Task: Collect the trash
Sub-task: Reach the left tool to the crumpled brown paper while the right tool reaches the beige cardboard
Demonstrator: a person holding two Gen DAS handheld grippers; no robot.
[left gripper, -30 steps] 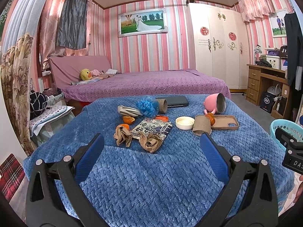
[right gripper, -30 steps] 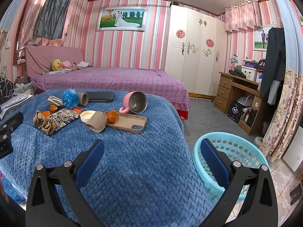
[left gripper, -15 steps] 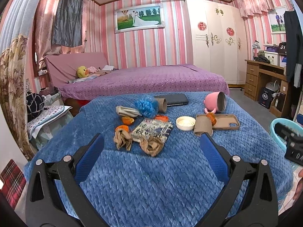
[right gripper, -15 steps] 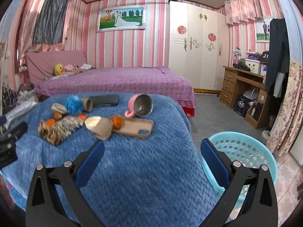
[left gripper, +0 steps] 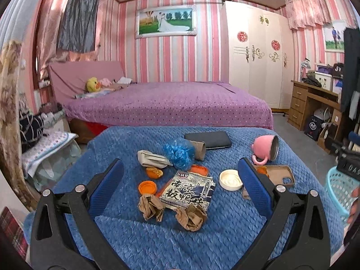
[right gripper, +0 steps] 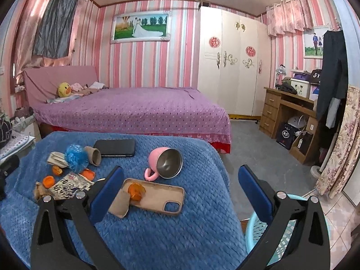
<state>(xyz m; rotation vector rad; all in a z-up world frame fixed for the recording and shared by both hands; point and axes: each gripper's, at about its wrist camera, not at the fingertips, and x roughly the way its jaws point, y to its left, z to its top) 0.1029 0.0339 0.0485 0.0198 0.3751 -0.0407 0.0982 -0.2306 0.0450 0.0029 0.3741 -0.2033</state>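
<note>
Left gripper: jaws spread wide, nothing between them, held above the near part of the blue blanket. Right gripper: jaws likewise spread wide and empty, positioned over the blanket's right edge. Trash lies in a loose cluster on the blanket. The printed packet lies flat at centre; two crumpled brown papers touch its near edge. An orange cap sits just left of the packet, with orange peel behind it. A blue plastic wad rests farther back, between a folded beige wrapper and a cardboard tube lying on its side. A white lid sits right of the packet. Other items: a black phone at the far side, a pink mug tipped on its side, and a tan phone case with a second peel on it and a flattened tube touching its left end. A teal basket stands on the floor just beside the blanket's right edge, under the right gripper's right finger.
</note>
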